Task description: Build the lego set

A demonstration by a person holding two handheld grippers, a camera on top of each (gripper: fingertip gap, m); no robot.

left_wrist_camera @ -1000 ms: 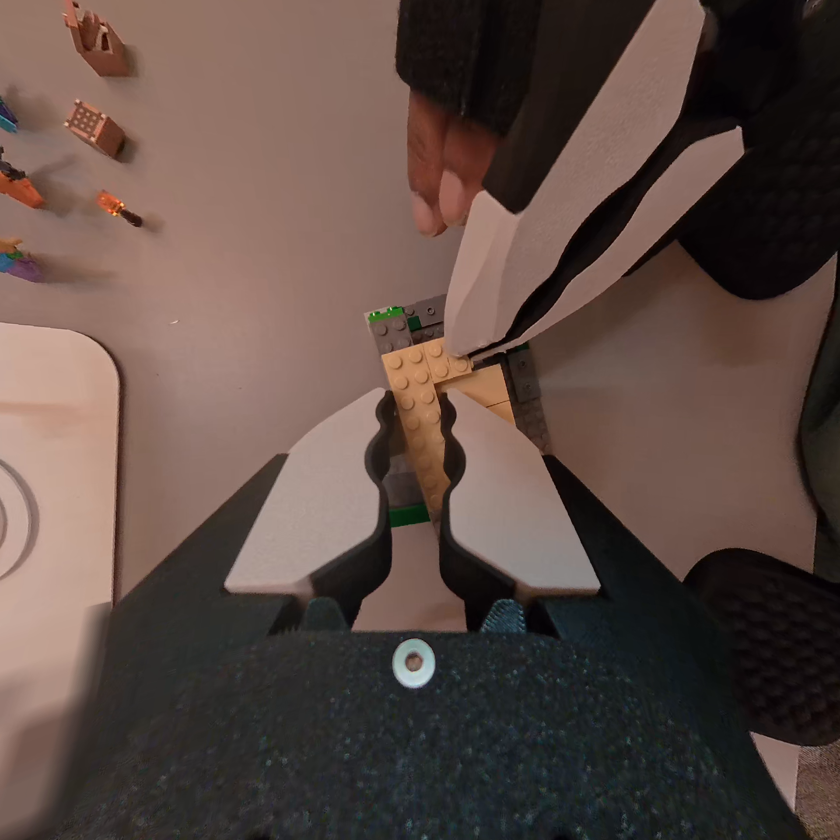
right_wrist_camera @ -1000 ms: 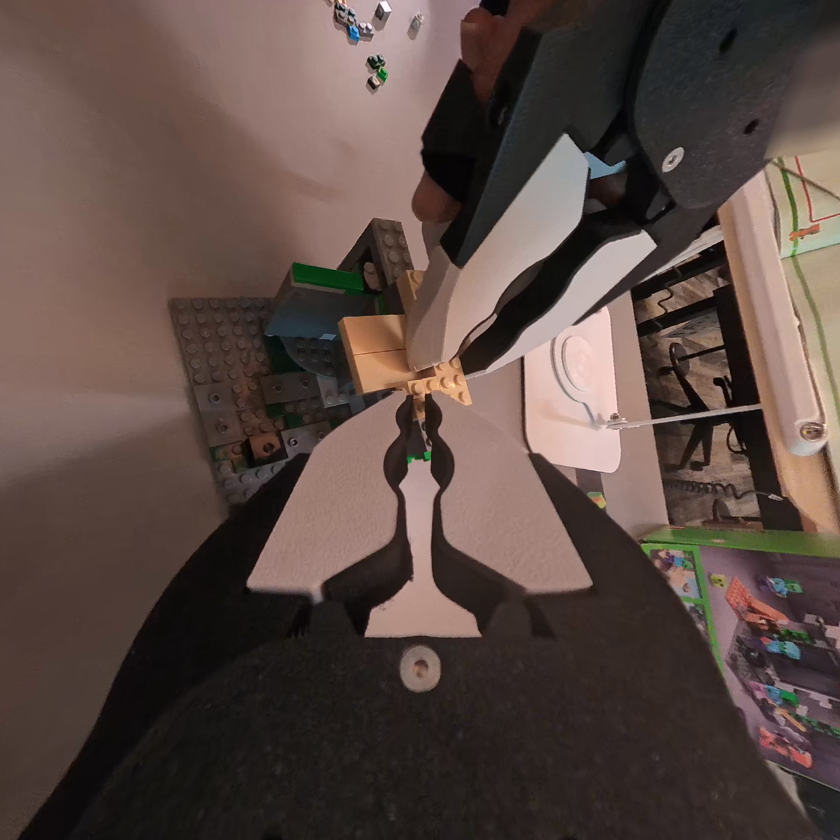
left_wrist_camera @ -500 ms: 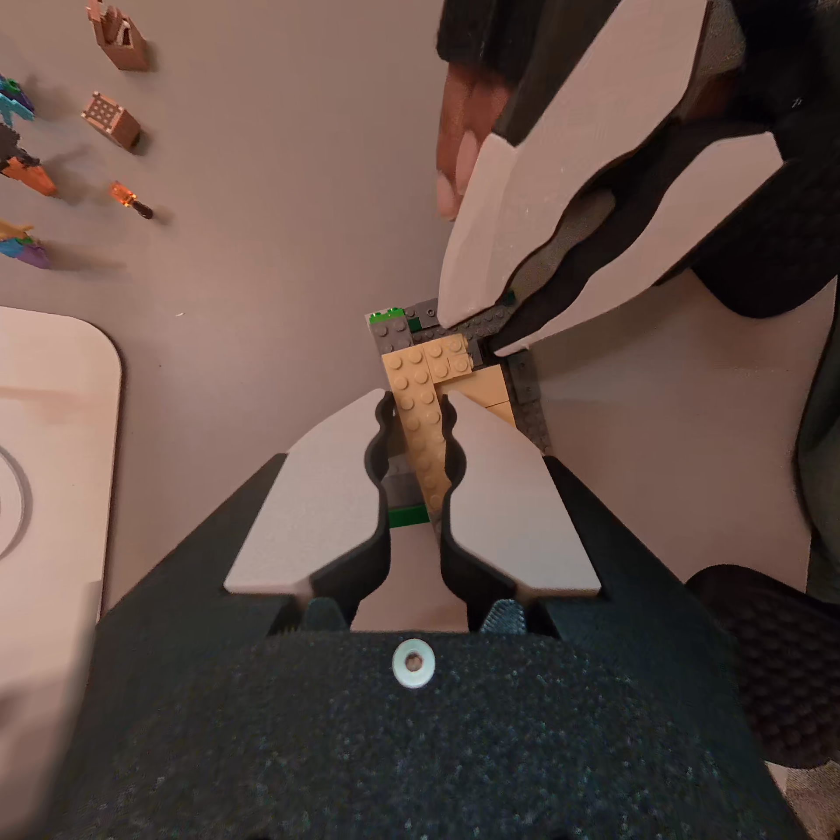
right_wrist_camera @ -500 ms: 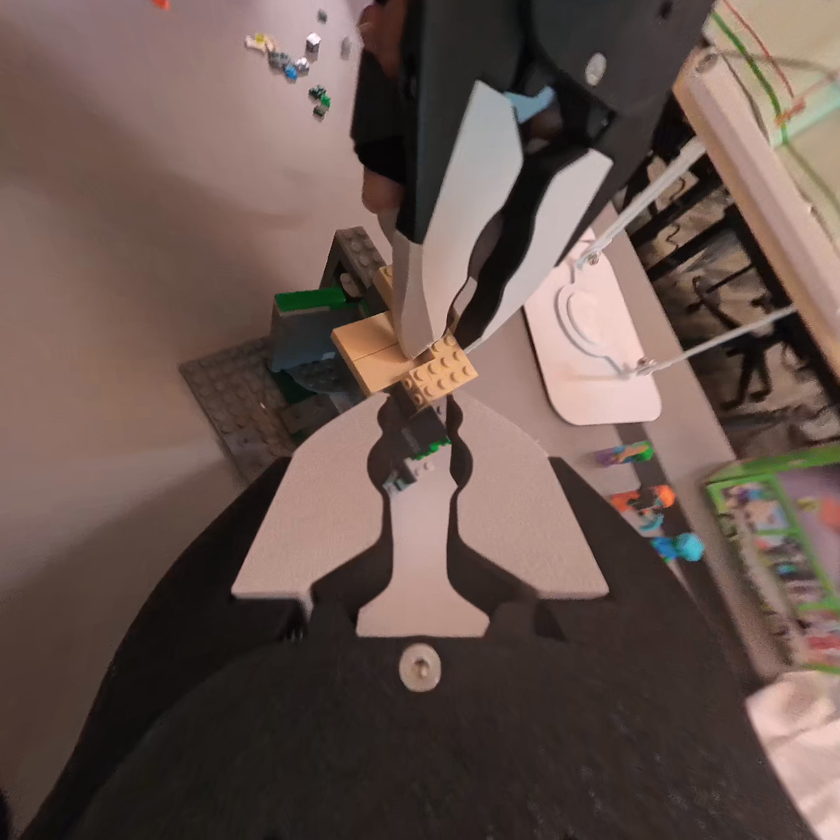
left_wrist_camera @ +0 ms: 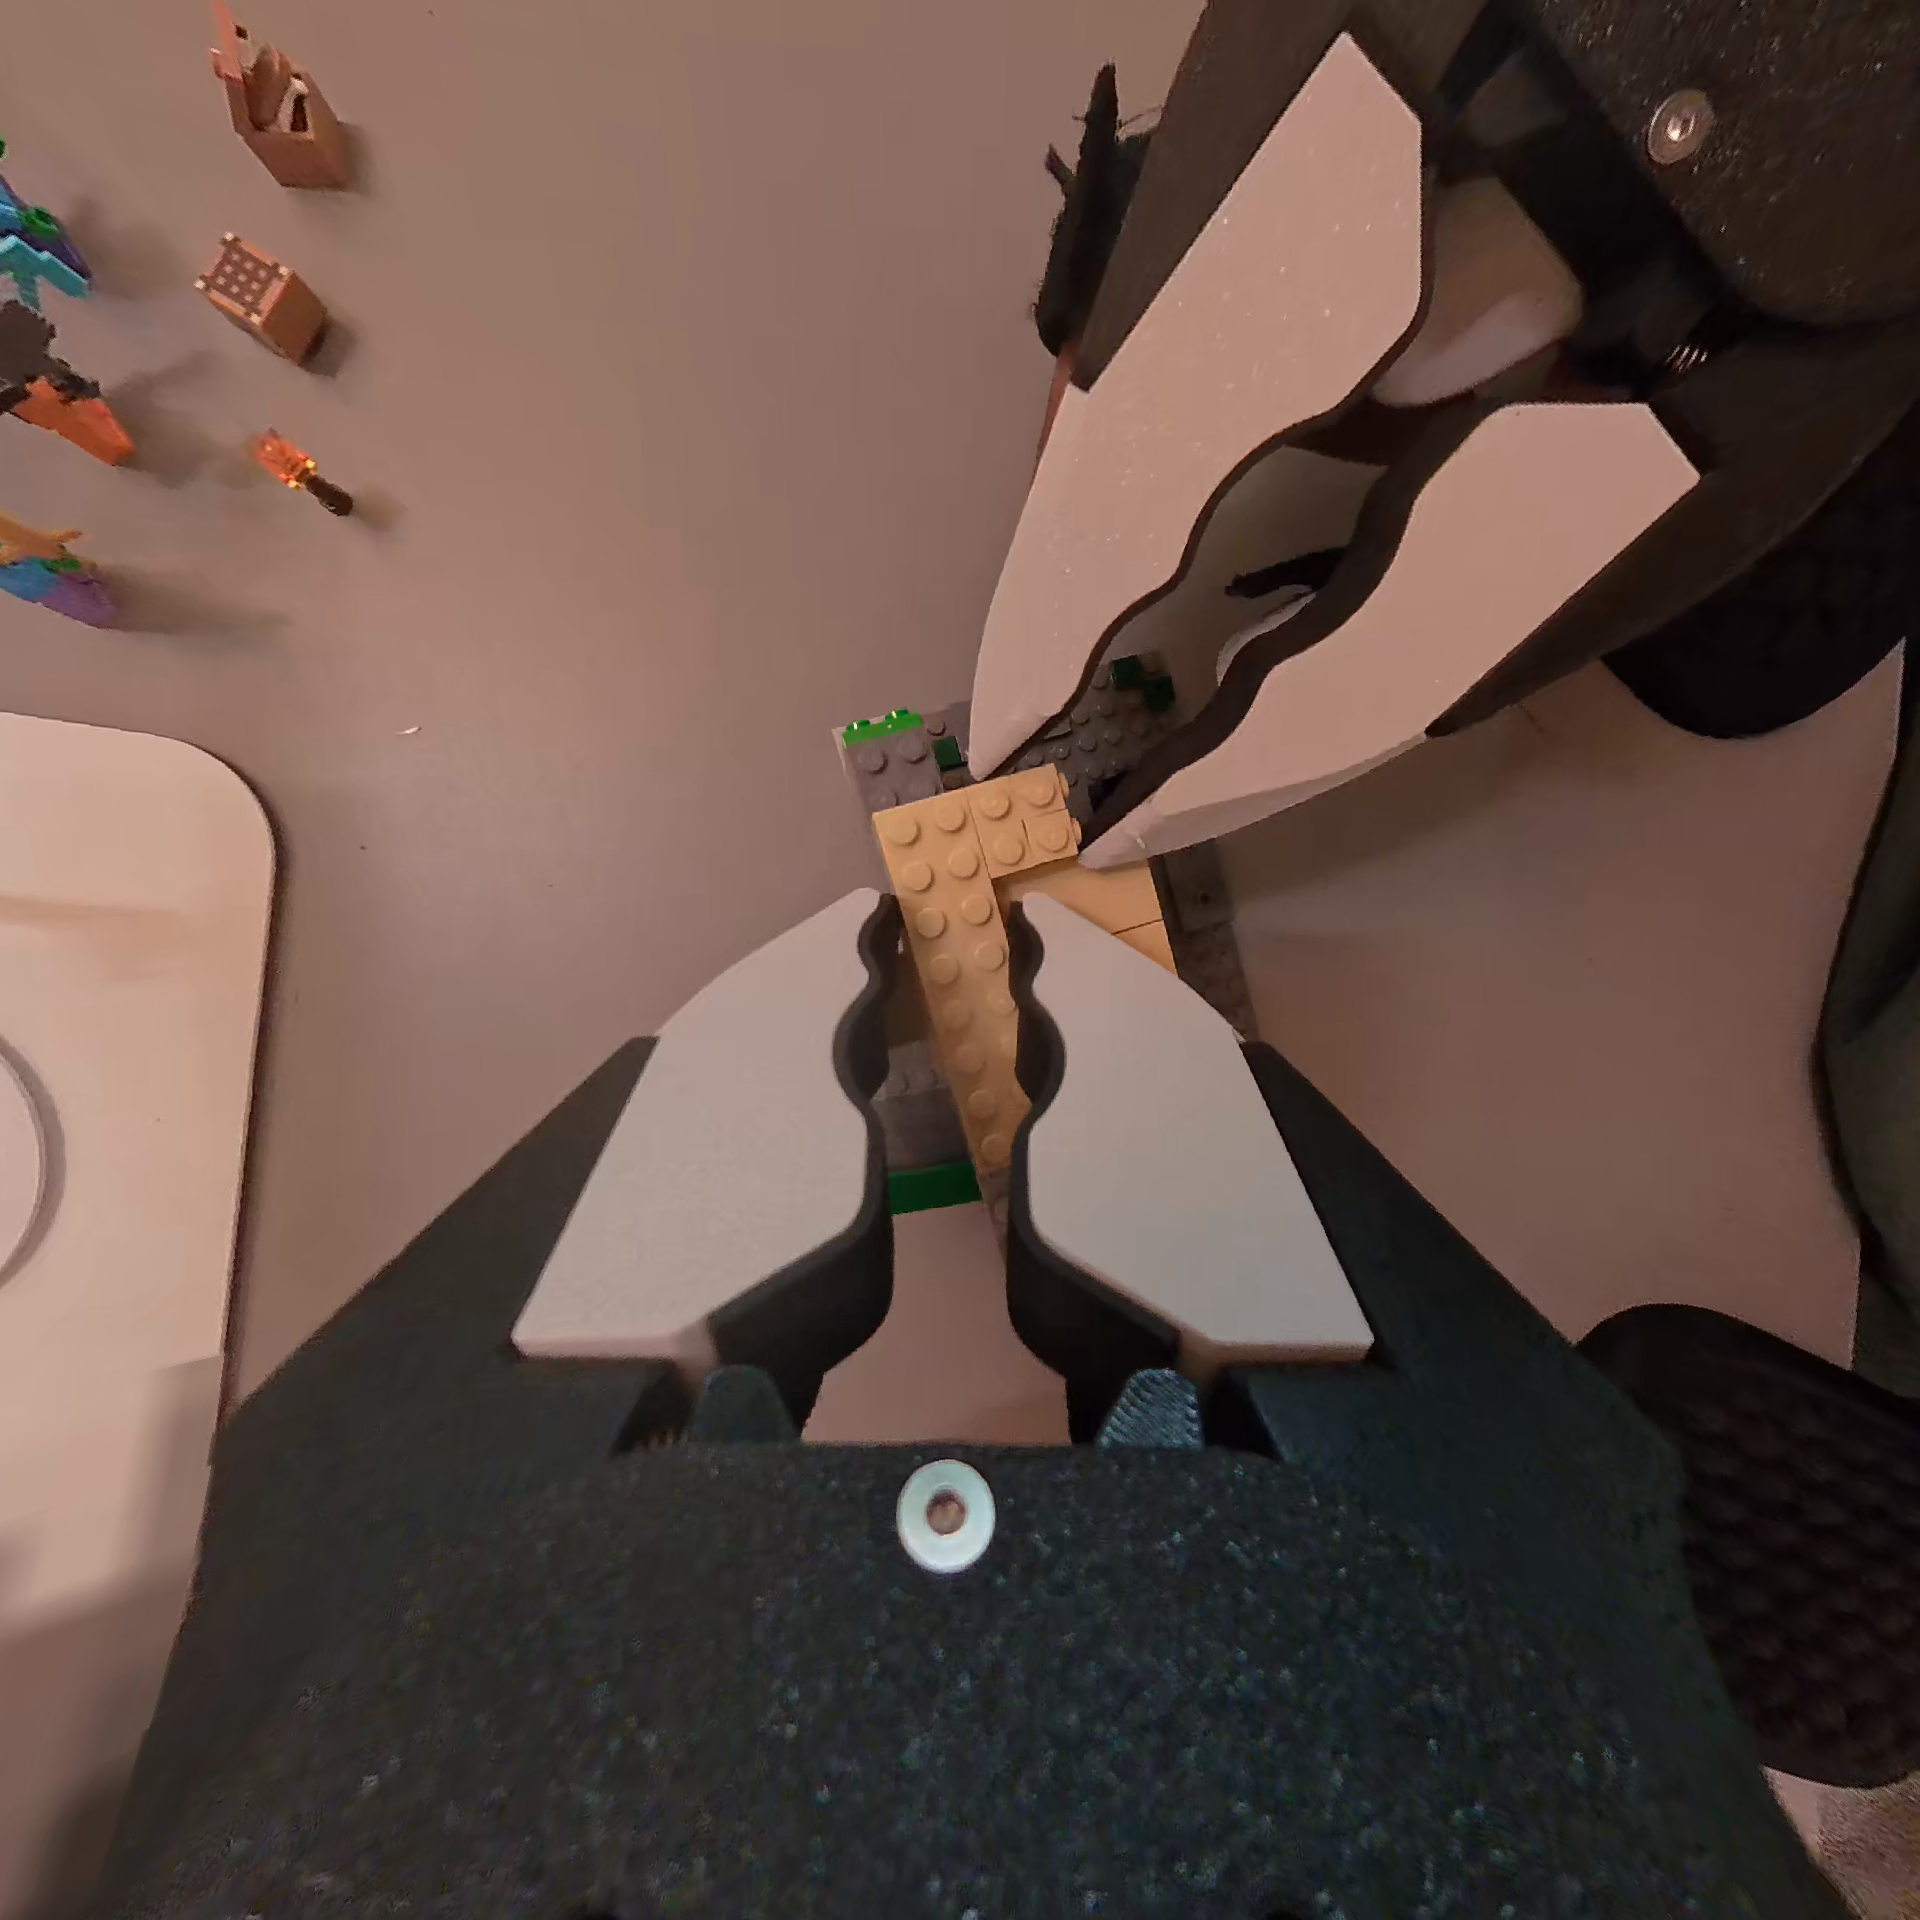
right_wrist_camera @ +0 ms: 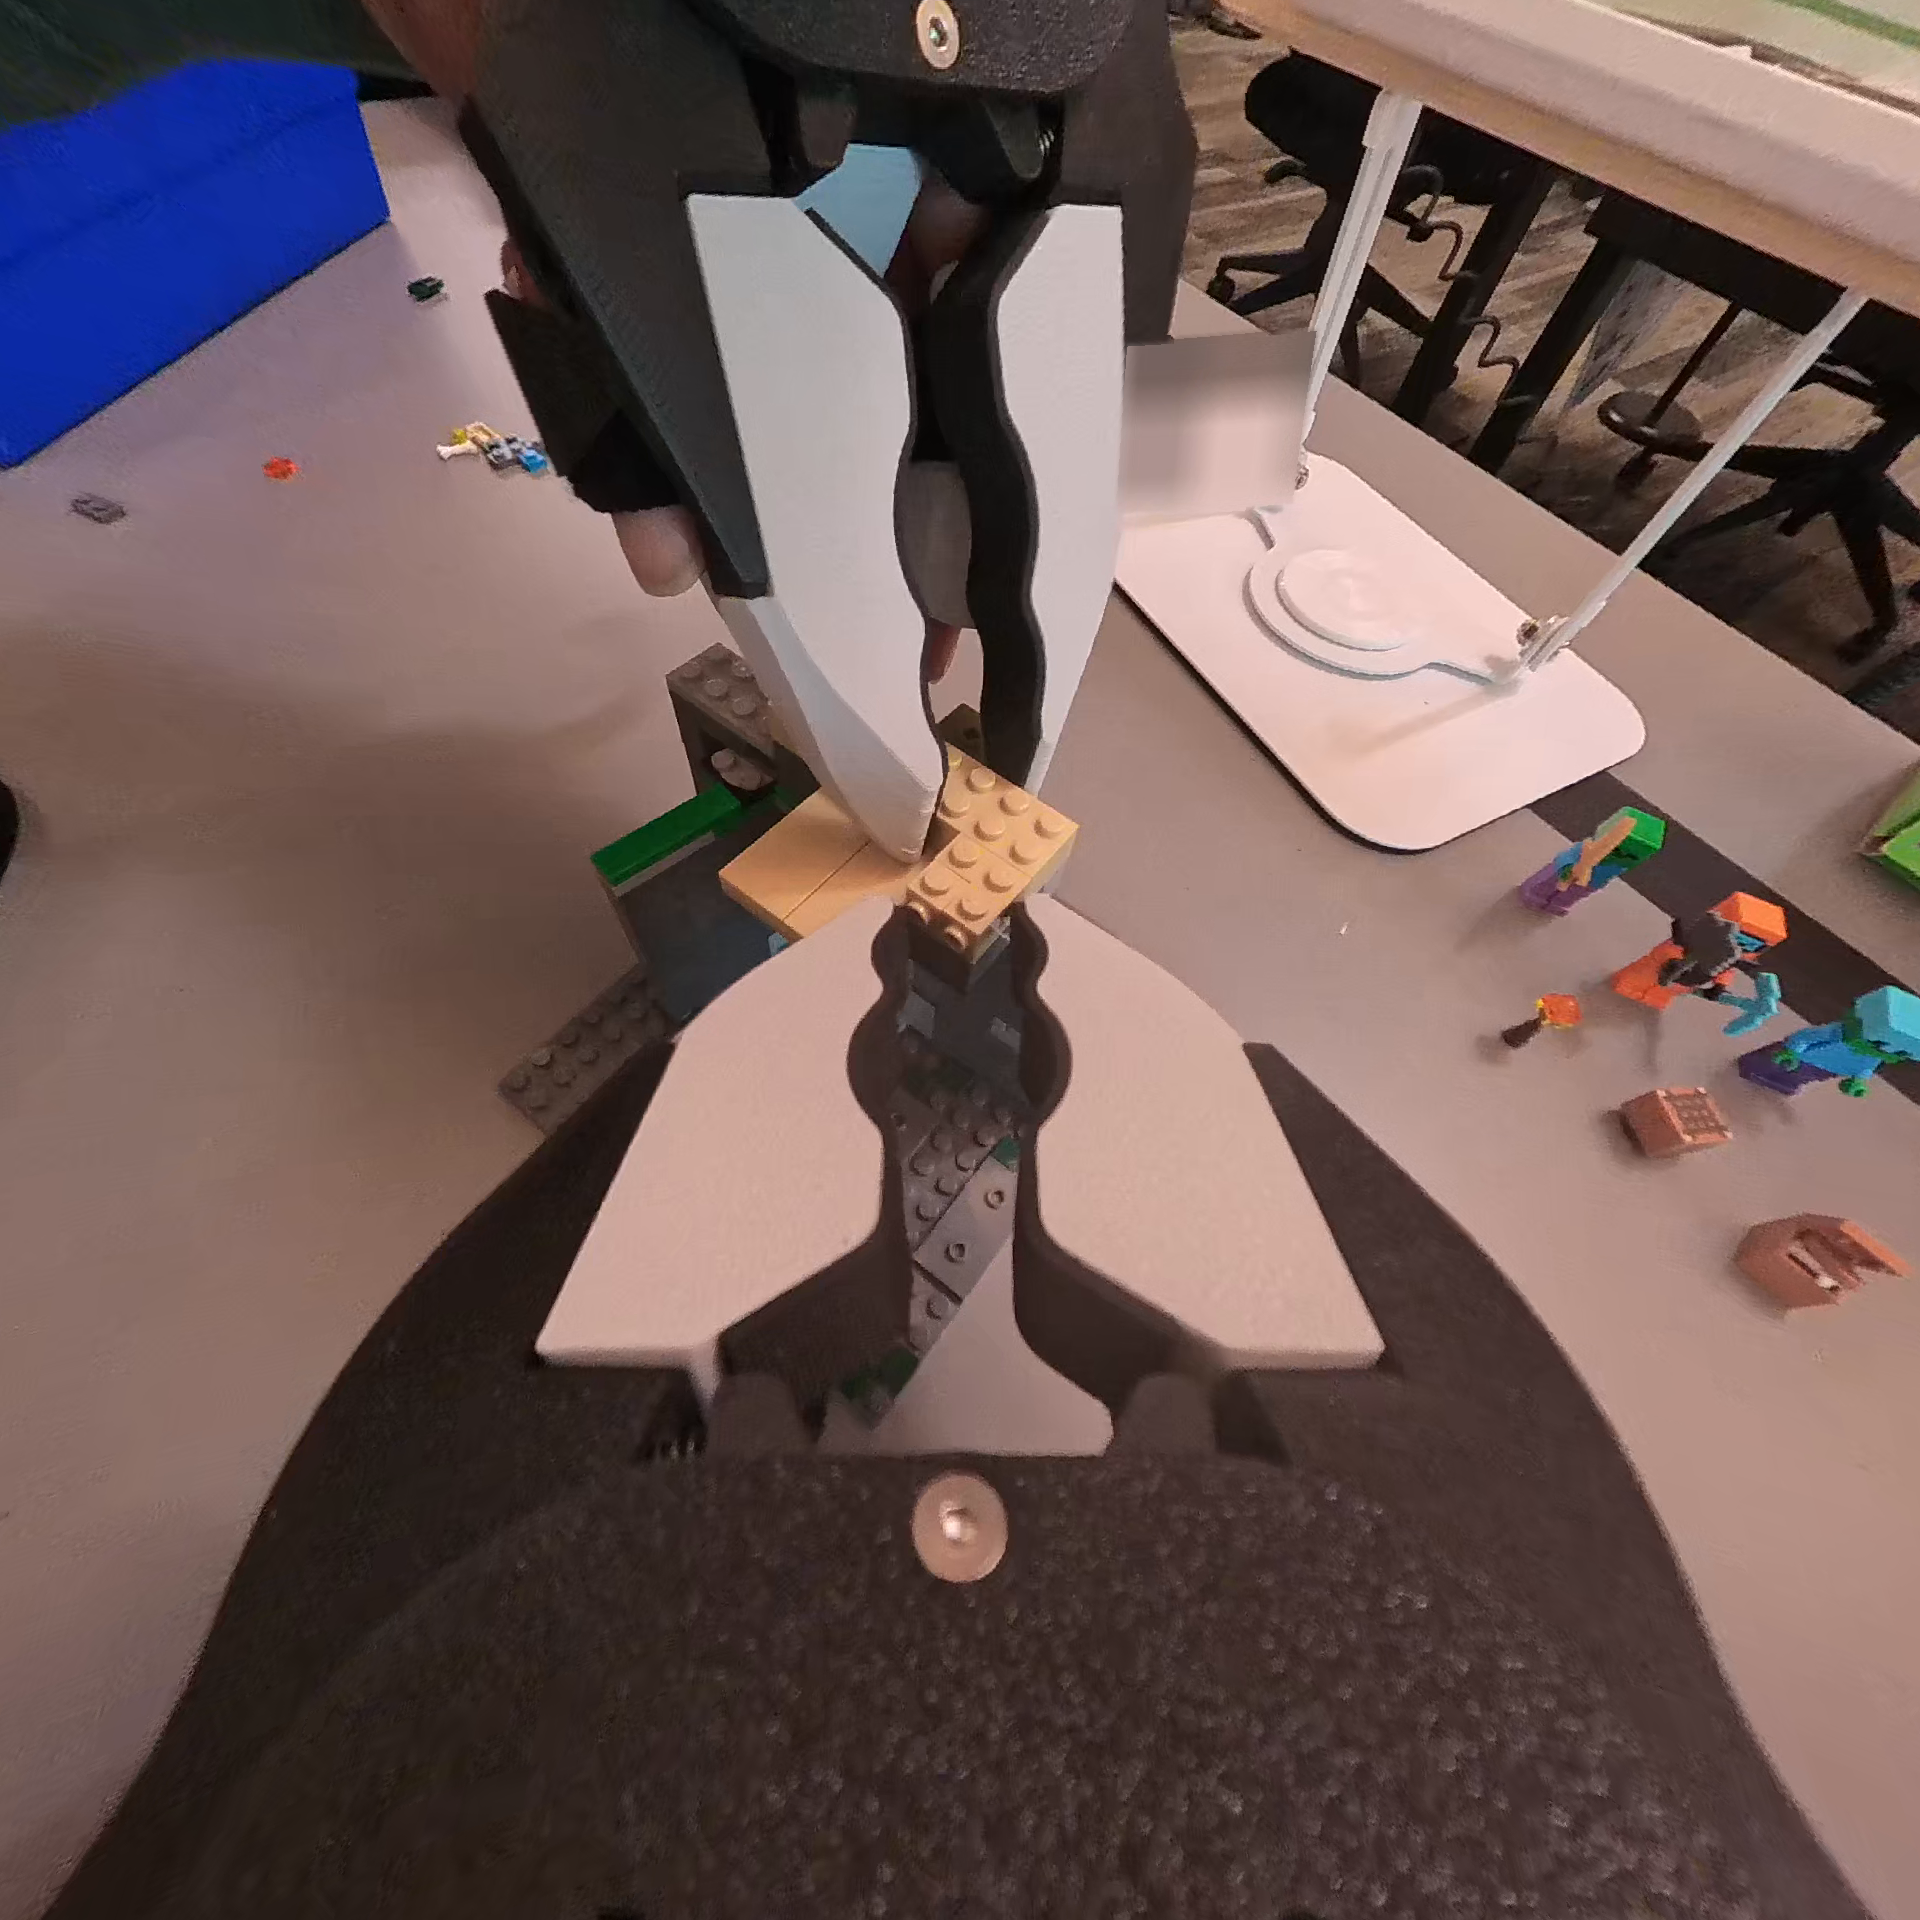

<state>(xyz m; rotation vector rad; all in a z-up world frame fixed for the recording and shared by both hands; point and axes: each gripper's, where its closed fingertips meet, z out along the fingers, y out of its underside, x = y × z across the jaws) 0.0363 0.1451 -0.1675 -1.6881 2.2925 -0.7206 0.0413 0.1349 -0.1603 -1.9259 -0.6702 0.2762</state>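
Left gripper (left_wrist_camera: 951,914) is clamping the tan plate (left_wrist_camera: 961,966) atop the half-built model (right_wrist_camera: 675,914); right gripper (right_wrist_camera: 961,920) is hovering parted. Minifigures (right_wrist_camera: 1704,966) are lying unplaced, right.

The tan studded plastic lego plate (left_wrist_camera: 961,966) looks smooth and faintly glossy. The grey tabletop (left_wrist_camera: 644,468) is matt. The black gripper body (left_wrist_camera: 935,1683) has a rough, grainy finish.

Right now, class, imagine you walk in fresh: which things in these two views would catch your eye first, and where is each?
First, the tan studded lego plate at centre, clamped by the left gripper atop the grey-and-green lego build. Next, the right gripper, open, its tips at the plate's far end. Then the colourful blocky minifigures on the grey table, beside the white lamp base.
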